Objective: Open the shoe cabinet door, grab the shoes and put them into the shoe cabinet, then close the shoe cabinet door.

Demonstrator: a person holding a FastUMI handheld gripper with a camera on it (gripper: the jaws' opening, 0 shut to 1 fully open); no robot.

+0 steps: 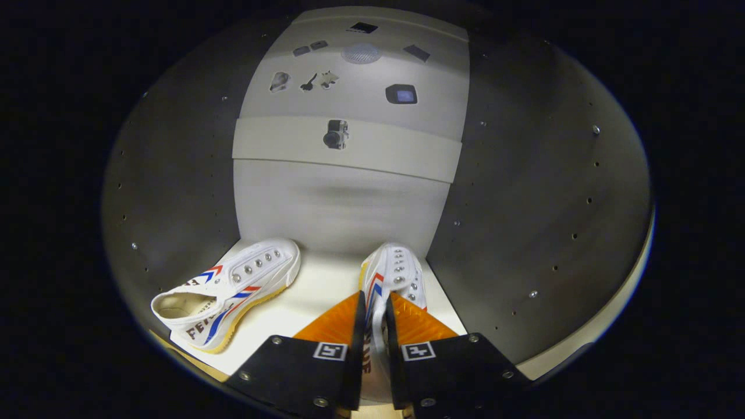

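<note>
Cabinet shelf [317,291] — pale, smooth, lit from the front, dark side walls either side. Two white sneakers on it: left shoe [227,294] lying tipped on its side (opening facing out), well apart from the right shoe [391,273], which sits upright, toe toward the back wall — heel end pinched between the claw [372,326] fingers.
</note>
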